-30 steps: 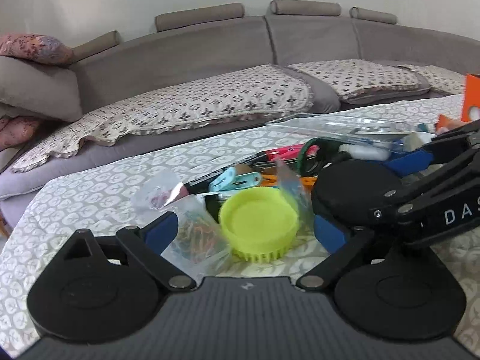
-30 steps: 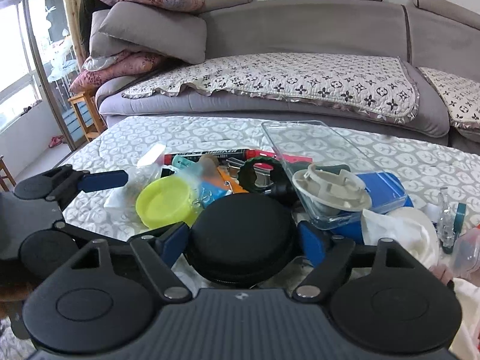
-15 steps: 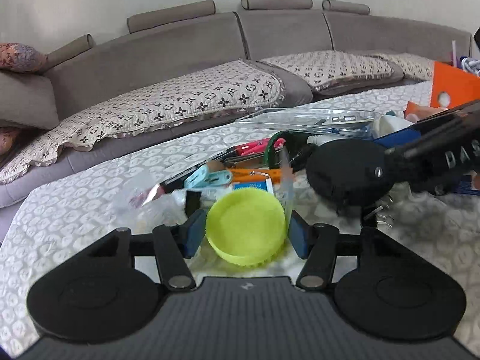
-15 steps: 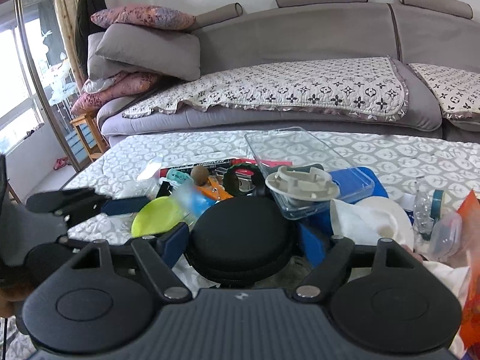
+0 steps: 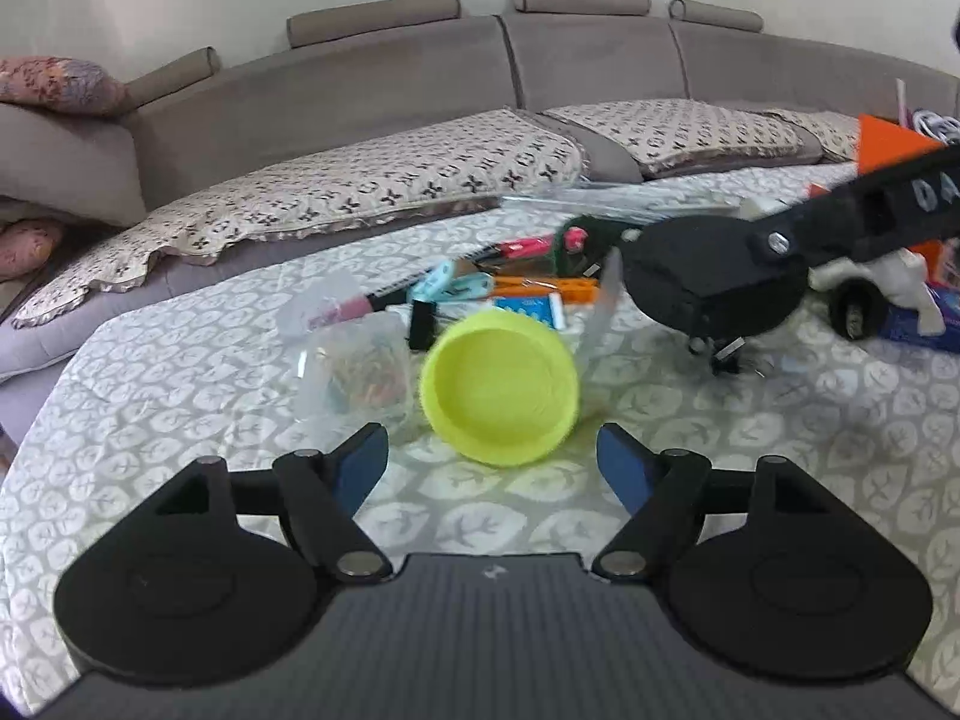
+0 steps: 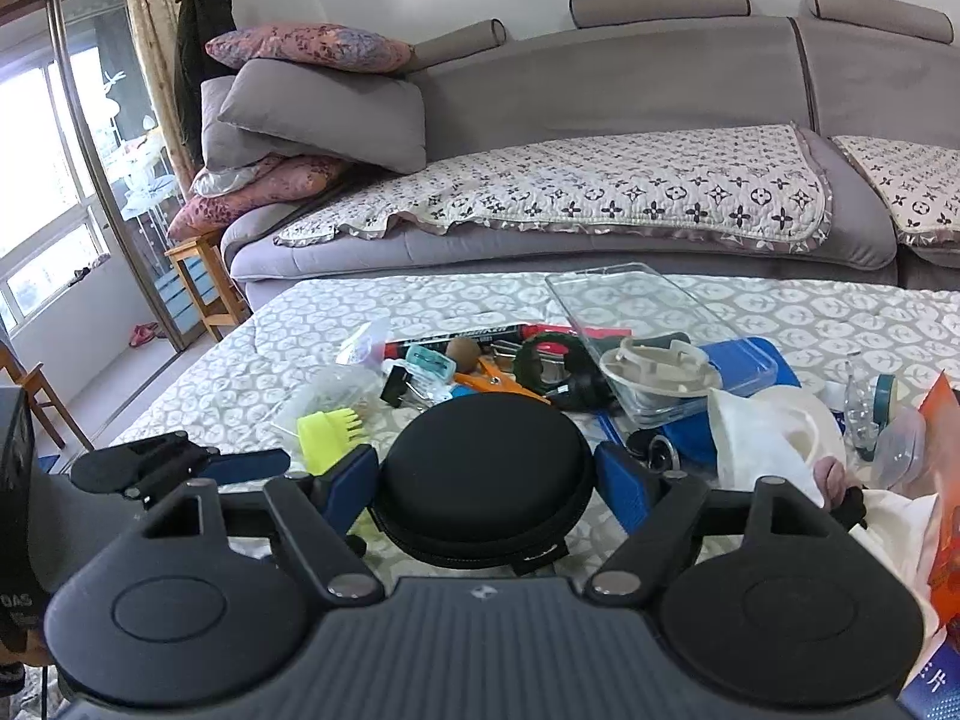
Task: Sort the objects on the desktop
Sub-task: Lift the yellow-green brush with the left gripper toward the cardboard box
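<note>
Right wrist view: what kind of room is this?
Most likely a home living room. A long grey sectional sofa with patterned seat covers runs behind the cluttered table, cushions are piled at its end, and a sliding glass door opens onto what looks like a balcony.

bare cloth (image 5: 180, 420) left, clutter (image 5: 516, 294) ahead; sofa (image 5: 360, 120) behind

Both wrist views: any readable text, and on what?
"DA", cut off at the frame edge: right gripper body, seen in the left wrist view.
"DAS": left gripper body, seen in the right wrist view; its jaws are opening, yellow lid at their tips, ungripped.
White print on the black marker: too blurred.
Tag on the black case: too small.
Characters on the blue packet: cut off, unreadable.
</note>
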The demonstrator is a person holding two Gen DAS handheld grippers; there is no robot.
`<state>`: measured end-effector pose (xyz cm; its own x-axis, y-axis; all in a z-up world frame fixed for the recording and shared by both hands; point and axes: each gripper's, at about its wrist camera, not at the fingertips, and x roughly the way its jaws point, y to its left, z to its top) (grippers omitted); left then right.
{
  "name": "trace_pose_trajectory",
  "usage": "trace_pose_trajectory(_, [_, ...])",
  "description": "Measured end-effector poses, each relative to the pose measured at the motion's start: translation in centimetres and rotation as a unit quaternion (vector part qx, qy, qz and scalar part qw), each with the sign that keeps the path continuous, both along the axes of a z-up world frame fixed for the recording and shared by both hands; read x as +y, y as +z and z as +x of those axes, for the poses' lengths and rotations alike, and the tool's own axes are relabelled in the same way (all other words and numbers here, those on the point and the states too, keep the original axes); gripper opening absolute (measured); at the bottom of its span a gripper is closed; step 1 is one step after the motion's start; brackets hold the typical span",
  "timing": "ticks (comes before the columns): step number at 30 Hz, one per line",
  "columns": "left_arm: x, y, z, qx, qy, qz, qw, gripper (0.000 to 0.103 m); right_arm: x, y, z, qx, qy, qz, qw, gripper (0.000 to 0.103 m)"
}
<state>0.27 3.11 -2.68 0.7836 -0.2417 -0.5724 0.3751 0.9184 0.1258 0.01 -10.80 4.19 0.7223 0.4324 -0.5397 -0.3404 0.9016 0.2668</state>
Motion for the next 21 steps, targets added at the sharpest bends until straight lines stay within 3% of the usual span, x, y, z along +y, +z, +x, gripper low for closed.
trace_pose_trajectory(4, [-0.5,-0.1,0.9,0.003,0.008,-0.005,0.9999,0.077,0.1,-0.2,0.0,0.000,-0.003,0.001,1.000,0.079])
trace_pose_trajectory(7, [-0.9,-0.7,1.8,0.017,0.005,-0.003,0.9998,0.056,0.0,-0.2,-0.1,-0.002,-0.007,0.001,1.000,0.079])
trace_pose_trajectory(21, [-1.0,2.3,-2.4,-0.008,0.000,-0.007,0.9999,0.056,-0.8,1.9,-3.7,-0.018,-0.018,0.002,1.000,0.079])
